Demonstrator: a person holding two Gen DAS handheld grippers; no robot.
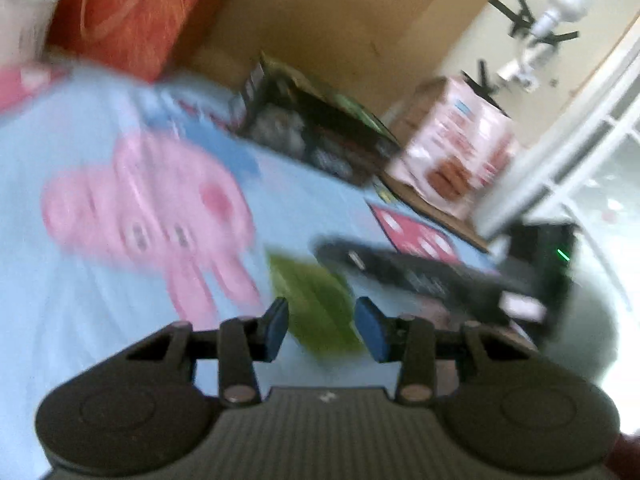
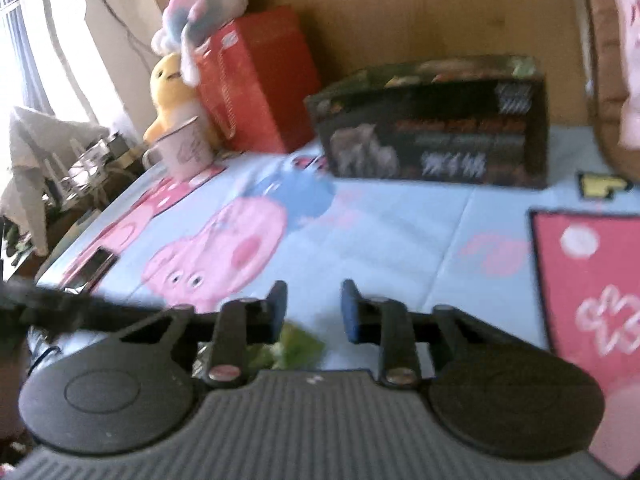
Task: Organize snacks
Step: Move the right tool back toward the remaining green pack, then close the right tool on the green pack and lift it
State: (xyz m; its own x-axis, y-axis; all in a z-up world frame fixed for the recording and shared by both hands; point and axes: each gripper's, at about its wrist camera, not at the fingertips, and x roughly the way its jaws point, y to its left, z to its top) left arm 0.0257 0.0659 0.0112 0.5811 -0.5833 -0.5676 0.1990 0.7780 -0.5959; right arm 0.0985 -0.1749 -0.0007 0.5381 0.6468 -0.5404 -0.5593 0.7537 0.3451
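**Green snack packet approached, not yet gripped**

A green snack packet (image 1: 316, 308) is seen lying on the light-blue cartoon tablecloth (image 1: 80, 300), just beyond the left gripper (image 1: 322, 330), whose blue-padded jaws are spread moderately wide with nothing held. In the right wrist view the same green packet (image 2: 298, 346) lies near and slightly left of the right gripper (image 2: 314, 312), whose jaws are likewise parted and empty. The other gripper's dark body crosses each view, so both tools are judged to be converging on the packet.

The step in hand is judged to be the reach for this packet. A lowering and centring of one gripper over it would be called for, then a closing on its thin edge.

At the far side a dark snack box (image 2: 434, 128), a red box (image 2: 256, 80) and, in the left view, a pink carton (image 1: 460, 148) are stood against a brown board (image 2: 420, 12). No brand or writing can be read; motion blur obscures all print.
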